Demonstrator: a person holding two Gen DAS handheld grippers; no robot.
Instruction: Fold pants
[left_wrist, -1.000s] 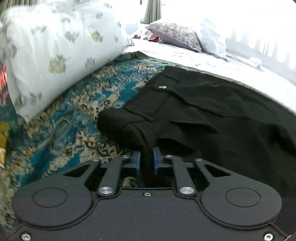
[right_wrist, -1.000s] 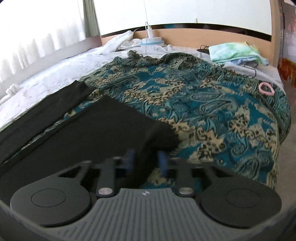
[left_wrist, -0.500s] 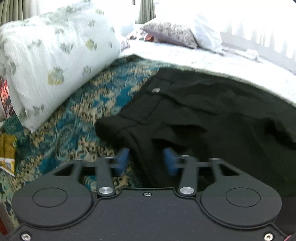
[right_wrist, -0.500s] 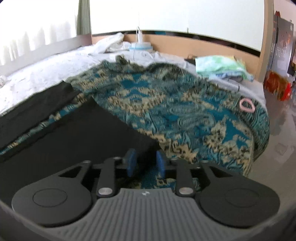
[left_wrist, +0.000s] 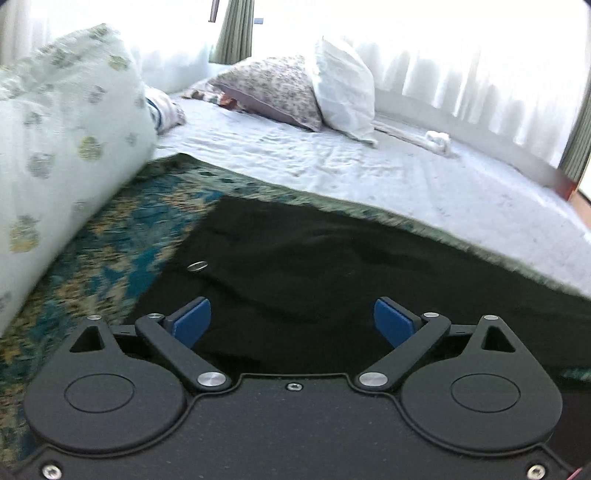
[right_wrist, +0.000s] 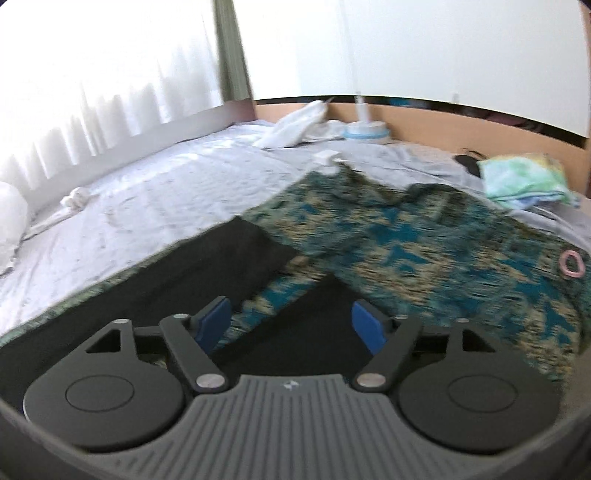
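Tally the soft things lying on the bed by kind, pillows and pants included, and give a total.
Pillows: 3
Black pants: 1
Patterned teal throw: 1
Folded green cloth: 1
Total: 6

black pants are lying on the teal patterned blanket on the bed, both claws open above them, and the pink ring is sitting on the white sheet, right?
Not quite: the pink ring lies on the teal patterned blanket, near its edge, as the right wrist view shows. The rest holds: black pants on the blanket, left claw and right claw open.
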